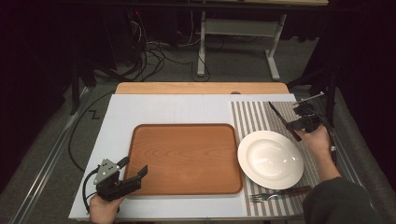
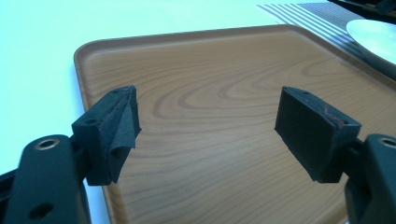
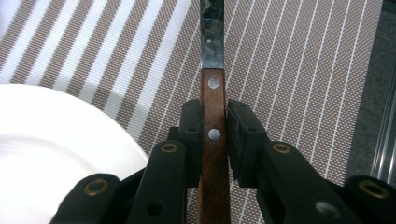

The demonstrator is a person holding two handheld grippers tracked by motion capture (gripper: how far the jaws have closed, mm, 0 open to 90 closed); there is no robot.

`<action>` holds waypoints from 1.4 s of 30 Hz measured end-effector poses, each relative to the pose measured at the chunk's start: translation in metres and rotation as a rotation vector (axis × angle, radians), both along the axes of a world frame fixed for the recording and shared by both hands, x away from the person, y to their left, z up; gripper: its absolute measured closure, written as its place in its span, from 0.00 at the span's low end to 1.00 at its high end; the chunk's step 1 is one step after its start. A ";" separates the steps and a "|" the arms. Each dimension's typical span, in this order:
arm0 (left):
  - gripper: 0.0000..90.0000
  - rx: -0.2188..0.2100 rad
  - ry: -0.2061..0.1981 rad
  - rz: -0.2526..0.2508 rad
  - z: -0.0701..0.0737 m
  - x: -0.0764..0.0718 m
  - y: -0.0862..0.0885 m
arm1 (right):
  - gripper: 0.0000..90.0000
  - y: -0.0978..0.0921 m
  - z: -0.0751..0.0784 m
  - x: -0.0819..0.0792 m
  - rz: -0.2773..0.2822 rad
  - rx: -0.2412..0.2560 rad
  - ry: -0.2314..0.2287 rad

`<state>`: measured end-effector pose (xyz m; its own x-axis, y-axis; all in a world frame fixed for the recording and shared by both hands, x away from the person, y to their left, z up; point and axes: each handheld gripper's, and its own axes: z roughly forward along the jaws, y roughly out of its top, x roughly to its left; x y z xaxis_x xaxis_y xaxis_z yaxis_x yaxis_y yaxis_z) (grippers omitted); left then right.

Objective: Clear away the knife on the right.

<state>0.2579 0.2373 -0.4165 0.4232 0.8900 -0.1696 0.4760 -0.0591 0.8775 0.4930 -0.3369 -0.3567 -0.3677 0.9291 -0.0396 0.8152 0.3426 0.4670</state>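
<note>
The right gripper [image 3: 214, 135] clamped a knife [image 3: 213, 116] by its wooden handle, above the striped placemat [image 3: 299, 70]. The left gripper [image 2: 205, 126] gaped wide, empty, over the tray [image 2: 210, 93].

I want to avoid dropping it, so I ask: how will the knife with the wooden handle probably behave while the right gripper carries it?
The knife is probably stiff: metal blade, riveted wooden handle. The right gripper clamps the handle's narrow sides near the blade, so it may pivot between the pads if bumped. The flat handle seems unlikely to roll on the striped placemat.
</note>
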 end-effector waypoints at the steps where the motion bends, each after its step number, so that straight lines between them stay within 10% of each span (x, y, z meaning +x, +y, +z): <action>1: 0.26 0.000 0.000 0.000 0.000 0.000 0.000 | 0.86 0.001 0.002 -0.001 0.003 0.005 -0.002; 18: 0.26 0.001 -0.010 0.006 0.001 -0.001 0.000 | 0.86 0.034 0.034 -0.043 0.160 0.029 -0.095; 42: 0.26 -0.002 -0.013 0.004 0.001 -0.001 0.001 | 0.86 0.079 0.030 -0.090 0.317 0.095 -0.090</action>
<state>0.2572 0.2382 -0.4153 0.4220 0.8912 -0.1664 0.4650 -0.0552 0.8836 0.4031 -0.2581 -0.3265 -0.6375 0.7705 -0.0041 0.6295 0.5239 0.5738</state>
